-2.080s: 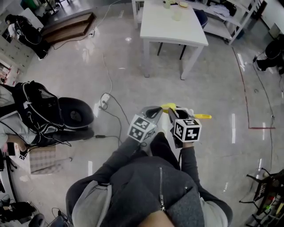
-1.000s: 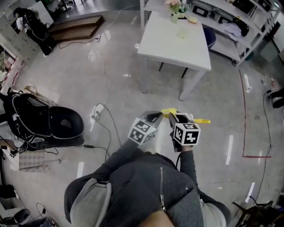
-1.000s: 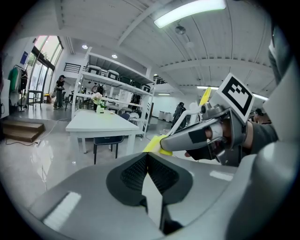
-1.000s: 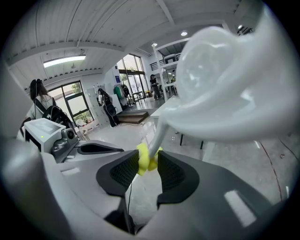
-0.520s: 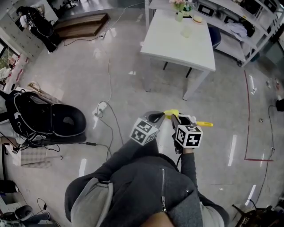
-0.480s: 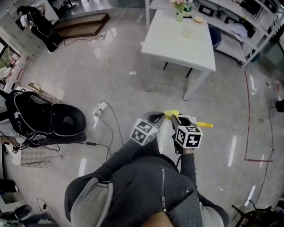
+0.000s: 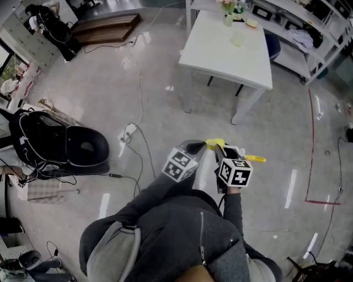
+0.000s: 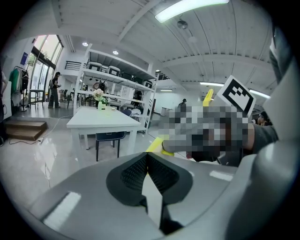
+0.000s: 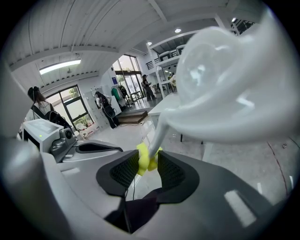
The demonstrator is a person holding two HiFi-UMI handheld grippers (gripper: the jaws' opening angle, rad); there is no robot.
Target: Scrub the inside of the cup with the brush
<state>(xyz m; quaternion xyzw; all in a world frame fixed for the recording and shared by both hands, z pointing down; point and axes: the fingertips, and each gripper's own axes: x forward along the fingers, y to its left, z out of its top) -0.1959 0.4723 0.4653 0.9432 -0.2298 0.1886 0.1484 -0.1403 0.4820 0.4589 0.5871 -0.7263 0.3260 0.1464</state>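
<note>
1. Well ahead of me stands the white counter (image 7: 226, 52). A pale round thing on its far half looks like the cup (image 7: 238, 39), near a small pot of flowers (image 7: 228, 10).
2. A blue chair (image 7: 271, 47) is tucked under the counter's right side, and white shelves (image 7: 300, 25) run behind it.
3. On the floor to my left lie an open black bag (image 7: 71, 144), a power strip (image 7: 130, 131) and its cable (image 7: 138, 99). A red line (image 7: 312, 137) marks the floor to my right.
4. Both my grey sleeves (image 7: 165, 187) are bent. The two tools sit side by side in front of my chest, pointing forward and somewhat down.
5. The left hand-held gripper (image 8: 147, 155) has its jaws pressed together with nothing between them.
6. The right hand-held gripper (image 9: 149, 165) pinches the yellow end of the brush (image 9: 142, 163). A white stem rises from there and widens into a glossy white body that fills the upper right of that gripper's view.
7. From my head camera, the brush's yellow end sits just beside the left tool's tip. Another yellow part sticks out to the right past the marker cube (image 7: 236, 172).
8. The counter is the only thing straight ahead, and its near edge faces me. The glossy floor (image 7: 198, 118) between my tools and that edge is open room. The bag and cable keep to the left of that path and the red line to the right.
</note>
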